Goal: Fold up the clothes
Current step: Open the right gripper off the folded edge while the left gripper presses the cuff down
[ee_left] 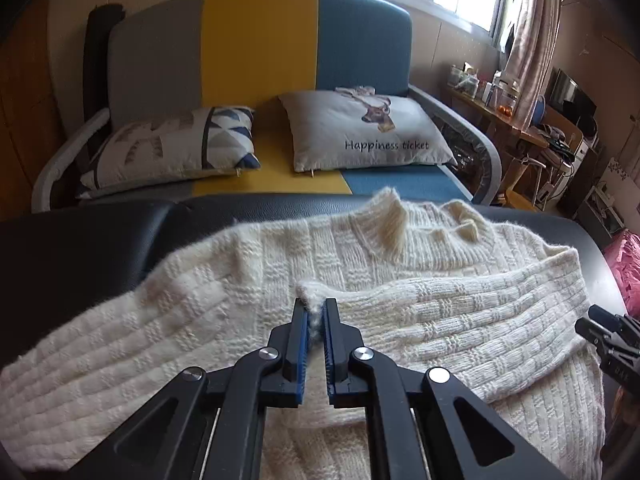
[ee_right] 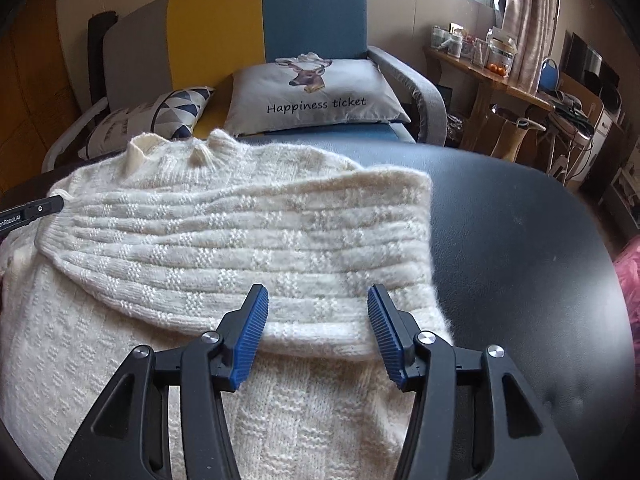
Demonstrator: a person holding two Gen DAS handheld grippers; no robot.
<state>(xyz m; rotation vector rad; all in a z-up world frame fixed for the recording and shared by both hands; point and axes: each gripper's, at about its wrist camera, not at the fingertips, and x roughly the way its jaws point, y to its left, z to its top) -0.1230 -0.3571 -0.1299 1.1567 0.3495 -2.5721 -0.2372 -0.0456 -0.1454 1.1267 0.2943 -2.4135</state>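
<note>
A cream knitted sweater point(ee_left: 248, 288) lies spread on a black padded surface point(ee_left: 80, 248), collar toward the sofa. One sleeve point(ee_right: 240, 240) is folded across its body. My left gripper point(ee_left: 315, 312) is shut on the fuzzy cuff point(ee_left: 310, 292) of that sleeve, a tuft of wool pinched between the blue pads. My right gripper point(ee_right: 318, 304) stands open just above the fold of the sleeve near the sweater's right edge, nothing between its pads. The left gripper's tip point(ee_right: 48, 204) shows at the left of the right wrist view; the right gripper point(ee_left: 600, 328) shows at the right edge of the left wrist view.
Behind the surface stands a grey, yellow and blue sofa point(ee_left: 256, 52) with two cushions point(ee_left: 360, 132). A wooden shelf with jars point(ee_right: 480, 64) and cluttered furniture fill the right side. Bare black padding point(ee_right: 520, 240) lies right of the sweater. Pink fabric point(ee_left: 628, 264) sits at the far right.
</note>
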